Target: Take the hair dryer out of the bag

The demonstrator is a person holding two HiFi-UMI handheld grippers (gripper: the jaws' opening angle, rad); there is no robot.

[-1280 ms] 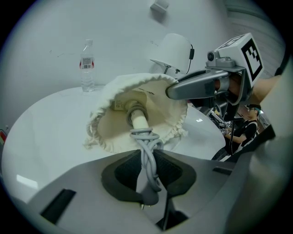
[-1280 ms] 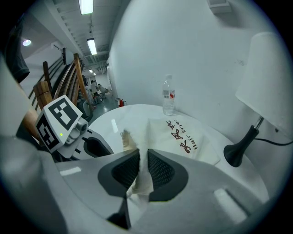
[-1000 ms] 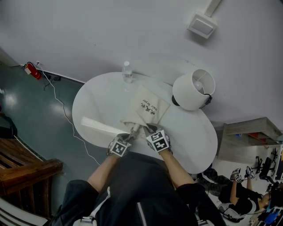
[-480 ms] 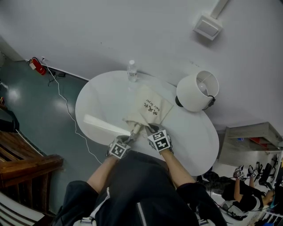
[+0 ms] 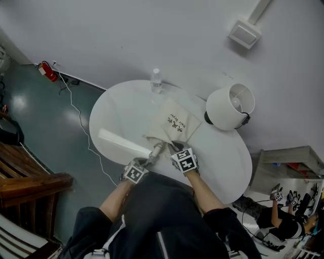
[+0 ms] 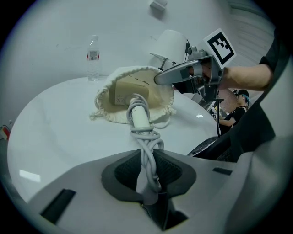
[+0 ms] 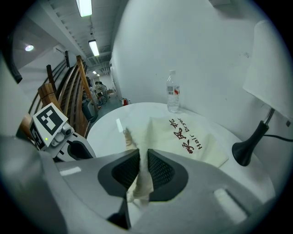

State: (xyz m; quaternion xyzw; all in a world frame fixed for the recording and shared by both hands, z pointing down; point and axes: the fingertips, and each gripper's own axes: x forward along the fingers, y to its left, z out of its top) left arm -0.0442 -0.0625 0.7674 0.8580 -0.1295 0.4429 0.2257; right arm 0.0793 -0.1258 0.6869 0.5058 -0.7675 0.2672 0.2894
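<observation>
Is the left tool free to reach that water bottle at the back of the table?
Probably not yet: the left tool is shut on the hair dryer's cord. Otherwise little seems in the way, since the bottle stands beside the bag on the table.

We work in a workshop-like hall: strip lights (image 7: 84, 7) overhead, fire extinguisher (image 5: 49, 71) at ten o'clock, another person (image 5: 283, 222) at four.
</observation>
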